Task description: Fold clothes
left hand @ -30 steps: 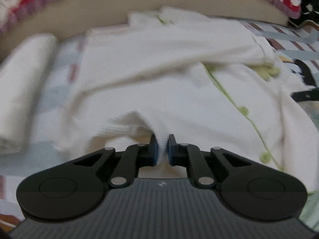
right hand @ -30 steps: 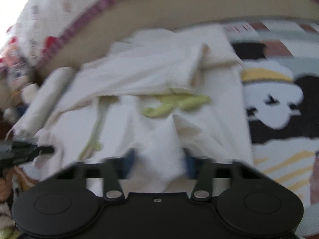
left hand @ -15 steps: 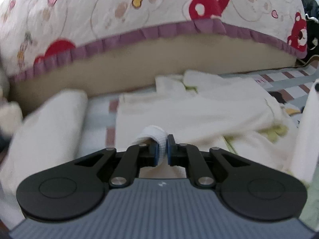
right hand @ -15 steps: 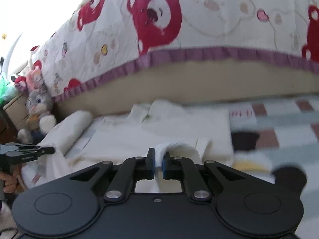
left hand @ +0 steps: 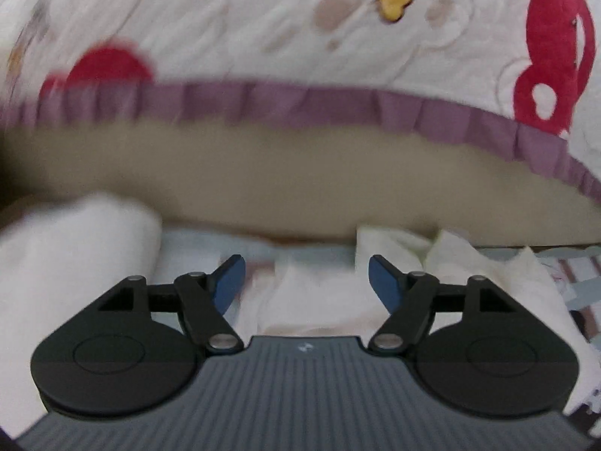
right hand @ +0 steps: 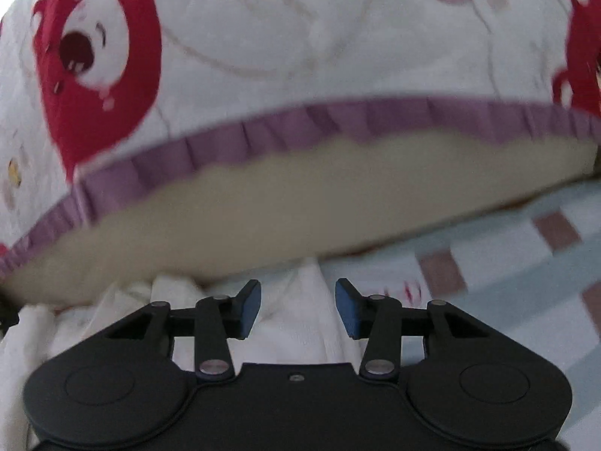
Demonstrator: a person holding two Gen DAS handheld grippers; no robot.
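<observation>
The white waffle-knit garment (left hand: 315, 300) lies on the patterned sheet close under the far cushion, bunched beneath both grippers. In the left wrist view my left gripper (left hand: 307, 268) hangs just above it; its jaws are opening and nothing is pinched between the blue pads (left hand: 229, 282). In the right wrist view my right gripper (right hand: 297, 295) is likewise opening over the white garment (right hand: 300, 315), which lies below the gap and is not gripped.
A rolled white cloth (left hand: 75, 263) lies at the left. A tan cushion edge (left hand: 300, 173) with purple frill and a bear-print quilt (right hand: 300, 37) rises right ahead. The checked sheet (right hand: 507, 263) spreads to the right.
Both grippers carried the garment's edge forward toward the cushion and then opened. The cloth that was pinched in each has dropped from between the pads.
</observation>
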